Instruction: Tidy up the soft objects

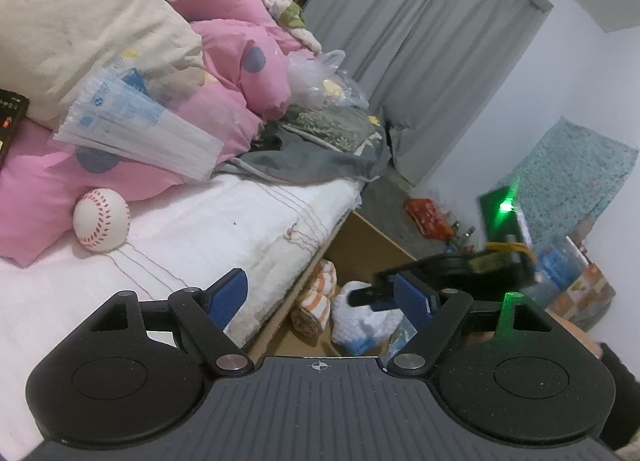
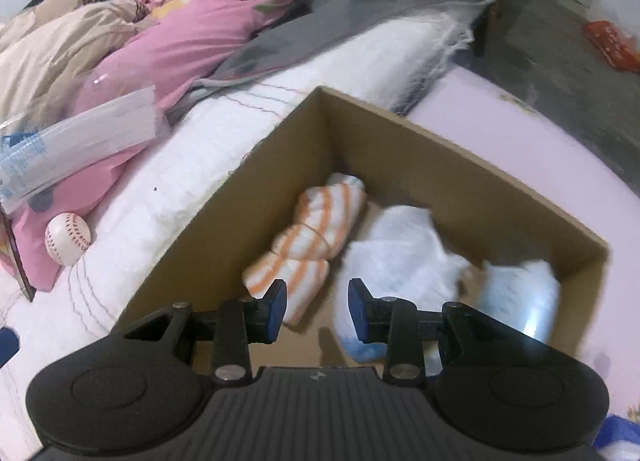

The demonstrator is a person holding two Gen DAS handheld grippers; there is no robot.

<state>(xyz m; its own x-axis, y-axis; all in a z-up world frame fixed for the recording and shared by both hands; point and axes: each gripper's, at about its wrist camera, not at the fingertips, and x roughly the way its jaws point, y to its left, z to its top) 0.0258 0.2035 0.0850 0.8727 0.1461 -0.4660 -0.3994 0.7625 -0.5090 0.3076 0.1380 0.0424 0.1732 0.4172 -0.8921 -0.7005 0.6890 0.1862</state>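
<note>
A cardboard box [image 2: 400, 157] stands on the floor against the bed. In it lie a rolled orange-striped towel [image 2: 308, 245], a white soft bundle [image 2: 400, 249] and a pale blue-white bundle [image 2: 520, 293]. My right gripper [image 2: 319, 309] points down over the box, its jaws partly apart with nothing between them. A white baseball [image 1: 102, 220] rests on the white sheet beside the pink duvet [image 1: 232, 61]. My left gripper [image 1: 320, 297] hovers over the bed's edge, open and empty. The towel [image 1: 316, 301] and the box [image 1: 360, 237] show past its fingers.
A stack of clear-wrapped packets [image 1: 136, 125] leans on the pink duvet. Behind lie a beige quilt [image 1: 80, 21], a grey blanket [image 1: 312, 157] and a plastic bag [image 1: 320, 81]. A red packet [image 1: 428, 217] is on the floor below grey curtains [image 1: 420, 41].
</note>
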